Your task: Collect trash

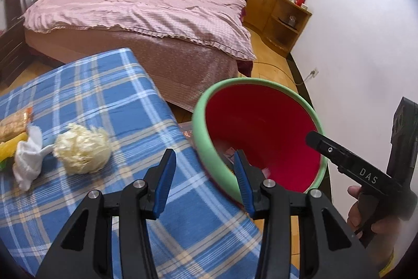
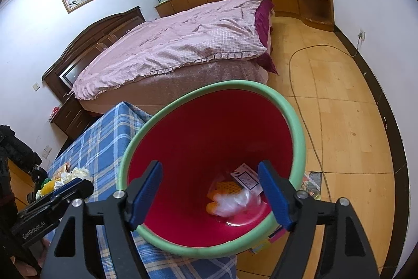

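Red bin beside plaid table, wrappers at bottom. Right gripper above, jaws wide, empty. Left gripper likewise. Tissue, yellow wad on table.

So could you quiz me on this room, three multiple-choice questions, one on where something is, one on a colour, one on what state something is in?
1. Where does the crumpled pale yellow paper ball lie?
A. on the bed
B. on the blue checked cloth
C. inside the bin

2. What colour is the inside of the bin?
A. red
B. white
C. black

3. How does the right claw stand?
A. shut on a wrapper
B. shut on the bin's rim
C. open, holding nothing

Answers:
1 B, the ball rests on the blue checked cloth, next to a white tissue.
2 A, the wall inside the green rim is red.
3 C, its blue fingers are spread wide above the bin, with nothing between them.
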`<state>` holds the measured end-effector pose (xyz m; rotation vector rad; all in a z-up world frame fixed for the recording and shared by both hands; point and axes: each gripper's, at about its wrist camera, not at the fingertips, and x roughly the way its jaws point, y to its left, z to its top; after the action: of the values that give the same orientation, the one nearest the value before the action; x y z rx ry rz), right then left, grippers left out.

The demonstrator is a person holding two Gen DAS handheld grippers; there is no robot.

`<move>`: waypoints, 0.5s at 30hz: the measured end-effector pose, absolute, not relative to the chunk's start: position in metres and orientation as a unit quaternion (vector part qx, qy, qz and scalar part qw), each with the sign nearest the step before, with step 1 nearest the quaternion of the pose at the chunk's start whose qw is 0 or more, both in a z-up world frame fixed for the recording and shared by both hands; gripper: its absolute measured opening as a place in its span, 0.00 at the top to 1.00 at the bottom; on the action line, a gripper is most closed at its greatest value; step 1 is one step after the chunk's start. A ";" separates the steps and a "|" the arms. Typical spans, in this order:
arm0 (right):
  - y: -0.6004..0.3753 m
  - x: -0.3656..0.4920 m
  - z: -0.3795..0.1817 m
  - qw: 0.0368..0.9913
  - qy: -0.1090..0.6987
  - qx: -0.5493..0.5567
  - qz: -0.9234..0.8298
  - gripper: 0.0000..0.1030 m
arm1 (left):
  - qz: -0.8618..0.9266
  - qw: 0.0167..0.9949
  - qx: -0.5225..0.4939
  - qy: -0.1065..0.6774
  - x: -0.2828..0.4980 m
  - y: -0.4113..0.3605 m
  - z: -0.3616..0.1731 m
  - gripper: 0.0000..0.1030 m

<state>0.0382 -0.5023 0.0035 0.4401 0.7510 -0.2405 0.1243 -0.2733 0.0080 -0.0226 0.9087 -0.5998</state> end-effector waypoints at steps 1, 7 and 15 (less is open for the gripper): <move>-0.500 0.038 0.005 0.901 0.361 0.212 -0.115 0.24 | -0.281 0.857 -0.012 0.432 0.124 -0.269 0.009 0.56; -0.488 0.032 0.016 0.905 0.352 0.211 -0.108 0.24 | -0.261 0.865 -0.022 0.428 0.118 -0.245 0.016 0.56; -0.462 0.025 0.031 0.911 0.345 0.209 -0.086 0.23 | -0.231 0.876 -0.034 0.421 0.109 -0.208 0.024 0.56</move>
<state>0.0248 -0.4620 0.0311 0.4305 0.7110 -0.1781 0.1090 -0.2075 0.0243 -0.0709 0.8794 -0.4818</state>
